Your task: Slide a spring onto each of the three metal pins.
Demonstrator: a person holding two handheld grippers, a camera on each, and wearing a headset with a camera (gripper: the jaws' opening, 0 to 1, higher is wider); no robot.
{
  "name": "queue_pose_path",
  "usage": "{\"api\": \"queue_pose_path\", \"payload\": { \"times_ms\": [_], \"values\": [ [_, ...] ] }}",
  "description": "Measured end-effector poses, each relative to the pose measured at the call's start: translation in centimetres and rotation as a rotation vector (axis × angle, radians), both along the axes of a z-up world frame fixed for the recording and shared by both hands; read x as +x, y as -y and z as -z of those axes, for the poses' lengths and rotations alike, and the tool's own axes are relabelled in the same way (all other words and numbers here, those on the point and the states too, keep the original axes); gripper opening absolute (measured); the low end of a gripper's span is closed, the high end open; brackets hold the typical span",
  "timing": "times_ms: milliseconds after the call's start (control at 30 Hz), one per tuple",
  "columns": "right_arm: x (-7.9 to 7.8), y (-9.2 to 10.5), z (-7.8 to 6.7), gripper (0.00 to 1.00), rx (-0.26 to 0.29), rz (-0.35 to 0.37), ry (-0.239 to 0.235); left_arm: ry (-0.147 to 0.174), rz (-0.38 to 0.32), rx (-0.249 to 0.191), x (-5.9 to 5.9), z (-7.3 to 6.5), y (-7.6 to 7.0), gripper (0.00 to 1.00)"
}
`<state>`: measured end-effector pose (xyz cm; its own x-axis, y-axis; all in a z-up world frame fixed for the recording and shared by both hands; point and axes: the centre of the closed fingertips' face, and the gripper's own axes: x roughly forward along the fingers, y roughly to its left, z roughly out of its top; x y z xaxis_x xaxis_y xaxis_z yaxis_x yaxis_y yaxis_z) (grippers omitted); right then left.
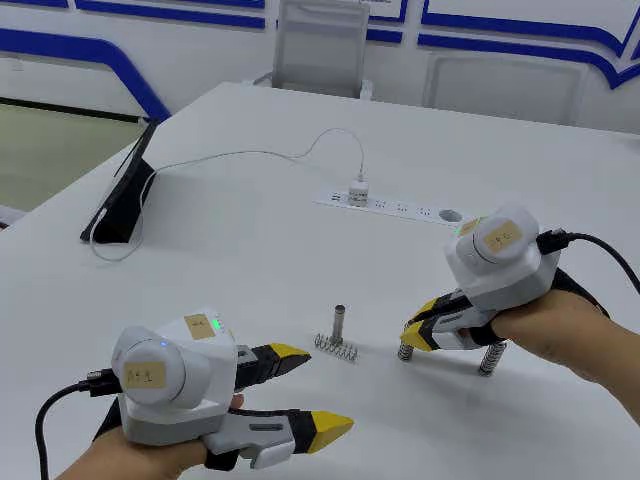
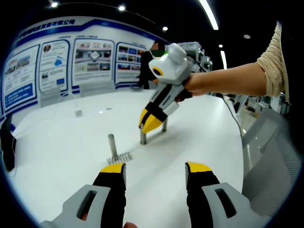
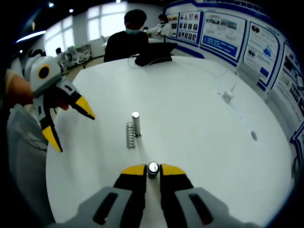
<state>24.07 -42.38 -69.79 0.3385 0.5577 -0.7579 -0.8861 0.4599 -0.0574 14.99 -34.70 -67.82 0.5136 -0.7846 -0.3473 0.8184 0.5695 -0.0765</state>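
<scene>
**Right claw pinching a sprung pin, left claw spread**

The right claw (image 3: pixel 152 171) is pressing together on the round top of a spring-covered pin (image 3: pixel 152 167), at the bottom centre of the right gripper view. In the head view this claw is pointing down and leftward from the right of the frame, with its yellow tips meeting the pin just above the white worktop (image 1: pixel 250 260). A second sprung pin (image 1: pixel 490 357) is standing just to the right of it, under the hand.

The left claw (image 2: pixel 156 167) is hovering with its jaws spread wide and nothing between them, at the lower left of the head view.

Near the middle of the head view a bare pin (image 1: pixel 339 321) is standing upright. A loose spring (image 1: pixel 336 348) is lying on its side at the foot of that pin, on the worktop. In the left gripper view both are sitting left of centre, just beyond the left jaw tip.
</scene>
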Motion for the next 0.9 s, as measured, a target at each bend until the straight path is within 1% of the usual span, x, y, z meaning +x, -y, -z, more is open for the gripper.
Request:
{"api": "queue_pose_path", "payload": {
  "times_ms": [200,500,900],
  "values": [
    [-0.1,0.1,0.3,0.13,-0.011,-0.006,0.001,0.001,0.000,-0.003,0.1,0.0,0.1,0.51],
    [-0.1,0.2,0.3,0.17,-0.015,-0.009,0.013,0.002,-0.003,-0.002,0.1,-0.1,0.1,0.51],
    [-0.1,0.2,-0.7,0.21,-0.002,-0.005,0.038,0.005,-0.001,-0.004,0.0,-0.3,0.2,0.51]
  ]
}}
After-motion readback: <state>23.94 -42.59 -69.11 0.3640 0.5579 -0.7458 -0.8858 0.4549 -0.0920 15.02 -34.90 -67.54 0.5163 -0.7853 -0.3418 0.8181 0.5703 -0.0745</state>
